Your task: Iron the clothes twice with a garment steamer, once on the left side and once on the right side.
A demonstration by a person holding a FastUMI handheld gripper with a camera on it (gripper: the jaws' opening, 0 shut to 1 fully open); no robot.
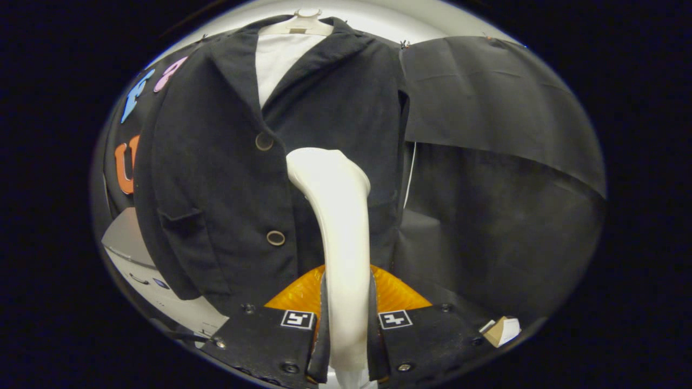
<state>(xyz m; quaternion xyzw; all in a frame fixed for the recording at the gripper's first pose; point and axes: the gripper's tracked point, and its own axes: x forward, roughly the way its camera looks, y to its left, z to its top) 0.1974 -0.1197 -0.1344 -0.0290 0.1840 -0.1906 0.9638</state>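
Your gripper [346, 319] clamps both fingers on the white plastic garment steamer [338, 216], its head against the hung dark buttoned jacket [216, 162].

No readable words, brands or numbers appear anywhere. The only signs are two square black-and-white coded markers [297, 319], one on each side of the gripper [346, 324] body, and they carry patterns, not text.

Garment steamer [338, 216]: smooth, glossy plastic handle, clamped on both sides by the fingers of the hand-held gripper [346, 329]. Jacket [216, 178]: matt, slightly napped woven cloth with dull-rimmed buttons [264, 141]. Hanger [300, 24]: smooth plastic. Inner shirt [278, 56]: plain matt cloth.
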